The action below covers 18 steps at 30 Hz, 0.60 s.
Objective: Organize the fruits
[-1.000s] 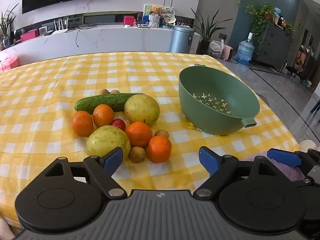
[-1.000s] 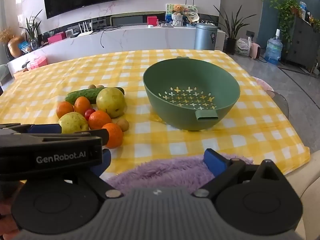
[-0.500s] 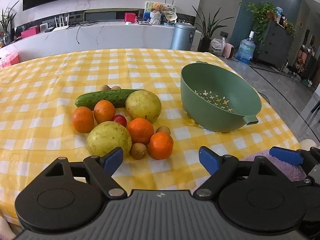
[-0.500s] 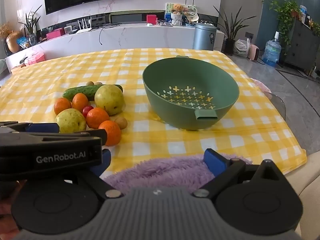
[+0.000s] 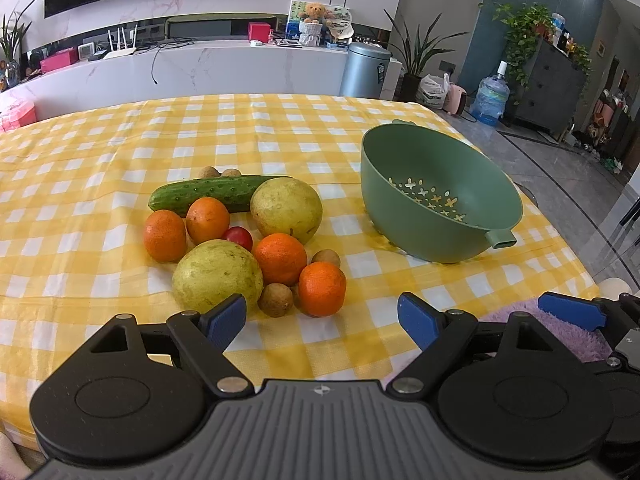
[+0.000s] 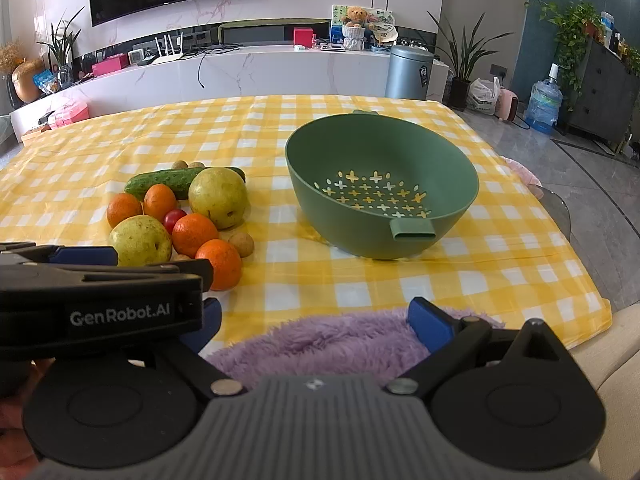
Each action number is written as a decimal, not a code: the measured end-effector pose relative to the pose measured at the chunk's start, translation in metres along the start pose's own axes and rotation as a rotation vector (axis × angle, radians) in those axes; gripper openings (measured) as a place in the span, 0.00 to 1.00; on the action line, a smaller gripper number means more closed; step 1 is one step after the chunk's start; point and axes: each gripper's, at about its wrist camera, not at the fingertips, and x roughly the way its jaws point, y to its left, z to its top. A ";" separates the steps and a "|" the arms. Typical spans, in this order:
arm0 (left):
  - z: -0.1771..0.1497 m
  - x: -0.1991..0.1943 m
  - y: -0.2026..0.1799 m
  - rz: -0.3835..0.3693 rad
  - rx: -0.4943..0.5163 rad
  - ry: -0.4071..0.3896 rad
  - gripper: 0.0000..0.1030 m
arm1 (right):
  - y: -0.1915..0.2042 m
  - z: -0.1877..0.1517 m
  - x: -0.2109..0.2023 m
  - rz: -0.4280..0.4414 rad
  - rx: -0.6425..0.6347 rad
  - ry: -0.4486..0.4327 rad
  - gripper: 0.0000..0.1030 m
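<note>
**Both grippers spread before the fruit**

Left wrist: the left gripper [image 5: 322,314] is spread and empty, near the fruit pile [image 5: 244,240] on the worktop [image 5: 80,184].

Right wrist: the right gripper [image 6: 316,318] is spread, empty, over purple fleece [image 6: 320,344]; the green colander [image 6: 380,188] sits empty right of the fruit.

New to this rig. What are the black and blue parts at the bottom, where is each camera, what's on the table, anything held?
No robot arm here: a person holds a two-finger gripper in each hand, each with a fisheye camera looking forward along its fingers. One picture looks past the left gripper, the other past the right gripper. Both are open and hold nothing.

On the yellow checked tablecloth lies a pile: a cucumber, four oranges, two pears, one small red fruit and several small brown fruits. To the right stands an empty green colander. A purple fluffy cloth lies below the right gripper.
</note>
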 end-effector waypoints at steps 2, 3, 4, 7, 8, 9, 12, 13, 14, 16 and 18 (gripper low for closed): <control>-0.001 0.001 0.000 0.000 -0.001 0.002 0.97 | 0.000 0.000 0.001 -0.002 -0.002 0.002 0.93; -0.001 0.001 0.000 0.000 0.001 0.002 0.97 | 0.000 0.000 0.001 -0.004 -0.003 0.003 0.93; -0.001 0.001 0.000 -0.001 0.001 0.002 0.97 | 0.000 0.000 0.001 -0.004 -0.004 0.004 0.93; -0.002 0.002 0.001 -0.004 -0.002 0.005 0.97 | 0.000 0.000 0.001 -0.004 -0.004 0.004 0.93; 0.000 0.001 0.000 -0.002 -0.003 0.006 0.97 | 0.000 0.000 0.001 -0.004 -0.004 0.004 0.93; 0.000 0.001 -0.001 -0.002 -0.003 0.006 0.97 | 0.000 0.000 0.001 -0.004 -0.004 0.004 0.93; 0.000 0.001 0.000 -0.001 -0.004 0.006 0.97 | 0.000 0.000 0.001 -0.004 -0.004 0.004 0.93; 0.000 0.002 -0.001 -0.001 -0.004 0.006 0.97 | 0.000 0.000 0.001 -0.004 -0.003 0.004 0.93; 0.000 0.002 -0.001 -0.001 -0.005 0.007 0.97 | 0.000 0.000 0.001 -0.004 -0.004 0.004 0.93; 0.000 0.002 -0.001 -0.001 -0.002 0.005 0.97 | 0.000 0.000 0.001 -0.005 -0.004 0.005 0.93; 0.001 0.003 -0.001 -0.003 -0.002 0.006 0.97 | 0.000 -0.001 0.001 -0.005 -0.004 0.005 0.93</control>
